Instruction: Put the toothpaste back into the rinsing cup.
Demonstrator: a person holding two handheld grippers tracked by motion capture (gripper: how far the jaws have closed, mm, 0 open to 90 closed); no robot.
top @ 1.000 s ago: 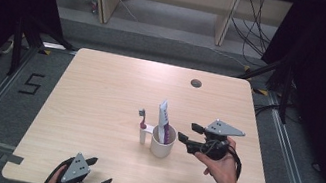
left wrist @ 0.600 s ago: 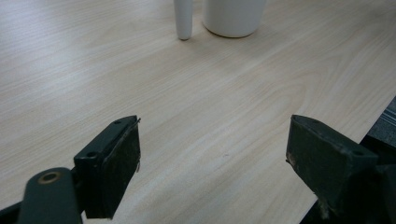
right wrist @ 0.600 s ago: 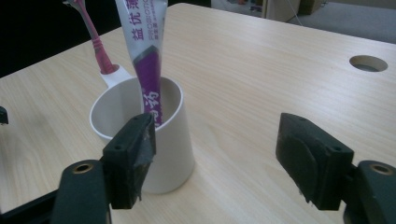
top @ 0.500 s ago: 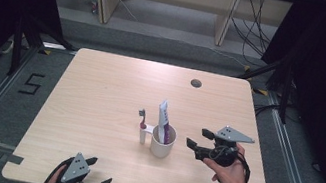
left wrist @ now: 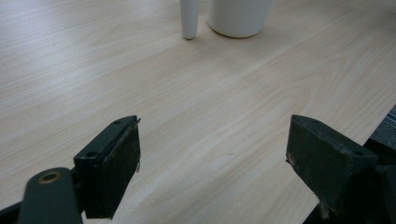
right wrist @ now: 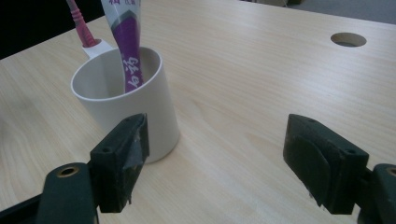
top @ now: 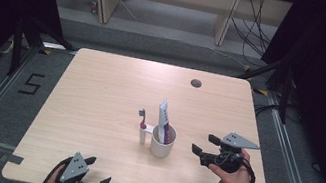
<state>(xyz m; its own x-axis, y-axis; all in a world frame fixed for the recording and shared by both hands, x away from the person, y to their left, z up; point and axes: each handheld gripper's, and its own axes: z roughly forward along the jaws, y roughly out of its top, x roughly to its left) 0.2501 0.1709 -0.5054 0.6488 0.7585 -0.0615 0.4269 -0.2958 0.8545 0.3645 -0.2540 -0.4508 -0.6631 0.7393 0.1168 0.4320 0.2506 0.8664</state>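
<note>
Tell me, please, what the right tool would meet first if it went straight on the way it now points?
Probably the white cup. The right tool, with its jaws just opened and nothing between them, points toward it across bare table. In the right gripper view the cup sits left of centre, so the left jaw would likely strike it first.

1 cup (top: 162, 146), 1 toothbrush (top: 142, 119), 1 toothpaste tube (top: 163, 117), 2 grippers

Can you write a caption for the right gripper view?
Open right gripper beside a white cup holding a toothpaste tube.
</note>
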